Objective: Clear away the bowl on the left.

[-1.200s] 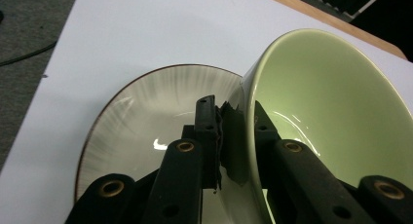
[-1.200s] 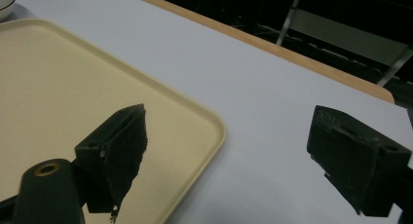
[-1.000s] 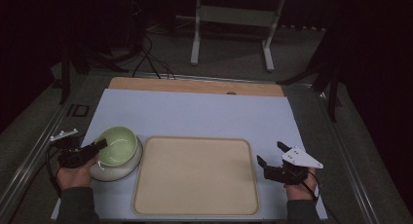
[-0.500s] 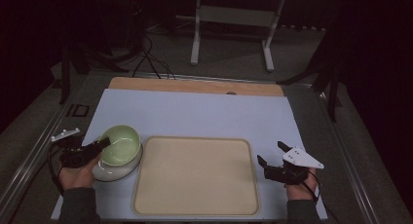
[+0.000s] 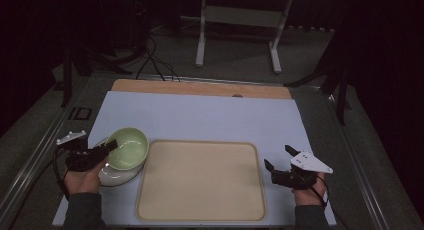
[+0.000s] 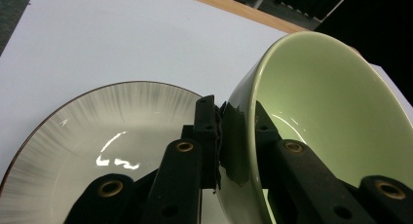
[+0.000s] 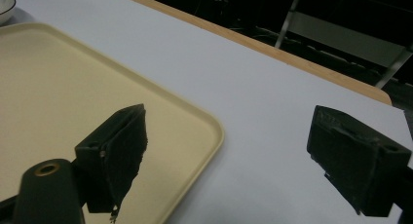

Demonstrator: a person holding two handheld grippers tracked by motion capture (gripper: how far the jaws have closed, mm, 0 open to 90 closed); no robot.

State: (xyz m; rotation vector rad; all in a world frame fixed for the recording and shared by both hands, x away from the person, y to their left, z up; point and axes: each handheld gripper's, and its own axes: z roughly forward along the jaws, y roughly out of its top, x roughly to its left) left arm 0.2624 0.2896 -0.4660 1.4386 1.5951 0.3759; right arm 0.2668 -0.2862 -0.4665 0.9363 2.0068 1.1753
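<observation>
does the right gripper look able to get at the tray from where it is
Probably yes. The right gripper is open beside the right edge of the empty tray, with only bare table between them. The left gripper grips the green bowl off to the far side.

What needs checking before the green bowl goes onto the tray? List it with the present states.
1. Left gripper clamped on the green bowl rim, one jaw inside, one outside: ok.
2. Bowl level: not ok, it tilts in the left gripper view.
3. Bowl clear of the plate beneath it: cannot tell.
4. Tray surface free for the bowl: ok, nothing lies on it.
5. Right gripper out of the way: ok, open and holding nothing, at the tray's right edge.
6. Bowl empty, so nothing spills: ok as far as the inside shows.
</observation>
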